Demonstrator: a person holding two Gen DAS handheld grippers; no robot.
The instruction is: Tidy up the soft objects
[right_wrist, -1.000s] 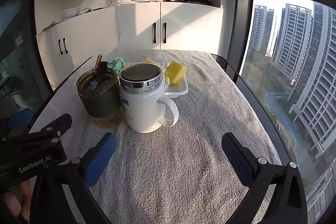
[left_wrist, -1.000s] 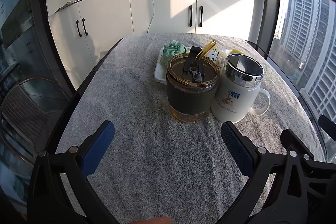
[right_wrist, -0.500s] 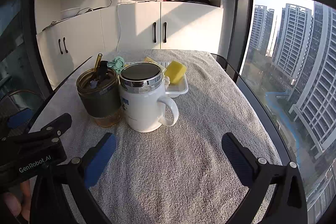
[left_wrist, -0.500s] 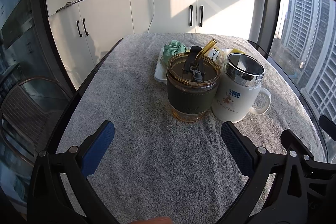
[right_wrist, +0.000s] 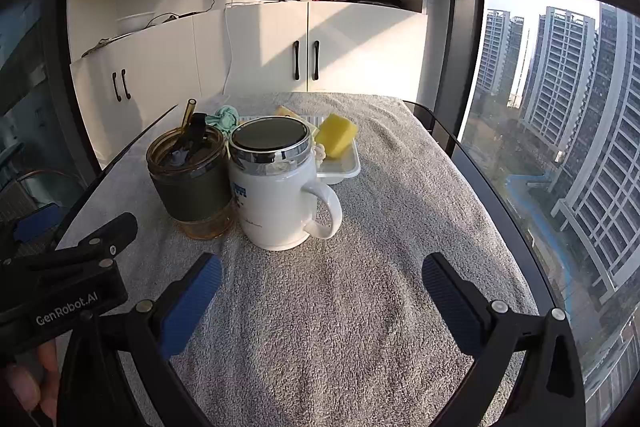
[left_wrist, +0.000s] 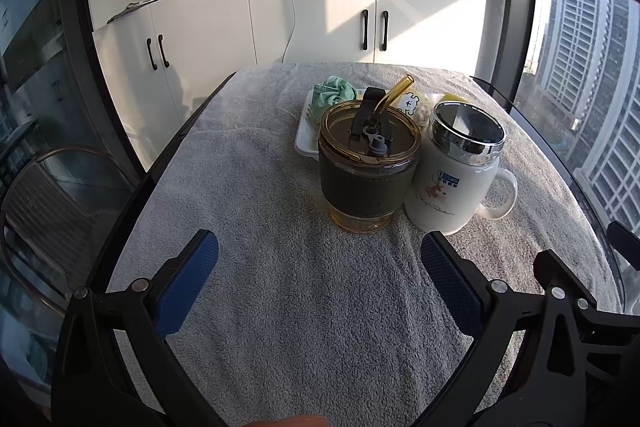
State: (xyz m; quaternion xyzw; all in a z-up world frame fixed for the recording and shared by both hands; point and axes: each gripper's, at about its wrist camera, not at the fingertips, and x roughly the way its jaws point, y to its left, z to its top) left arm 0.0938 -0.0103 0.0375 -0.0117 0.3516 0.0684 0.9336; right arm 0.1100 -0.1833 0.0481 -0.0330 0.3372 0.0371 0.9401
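Soft objects are sitting gathered in a white tray (right_wrist: 340, 165) at the far side of the towel-covered surface (left_wrist: 304, 307) while, nearest the cameras, both claws are hanging low over the bare grey towel. The left claw (left_wrist: 318, 279) is standing wide apart and gripping nothing; the right claw (right_wrist: 320, 291) is likewise spread wide and carrying nothing. Across the last second nothing is changing: neither claw is shifting against the cups, and no item is moving, so the scene is reading as a pause. Just beyond the claws, an amber tumbler (left_wrist: 368, 171) with a dark sleeve and a straw is standing upright, touching or nearly touching a white lidded mug (right_wrist: 276, 195) to its right. Behind the two cups, partly hidden by them, the tray is holding a green cloth (left_wrist: 334, 95), a small white plush piece (left_wrist: 408, 105) and a yellow sponge (right_wrist: 338, 133) leaning on its right rim. White cabinets (right_wrist: 280, 67) are lining the wall farther back. With the soft things already lying together in the tray and both claws idle, the stillness is fitting either a sorted tray being left alone or items waiting to be lifted out; the pictures are not settling which.
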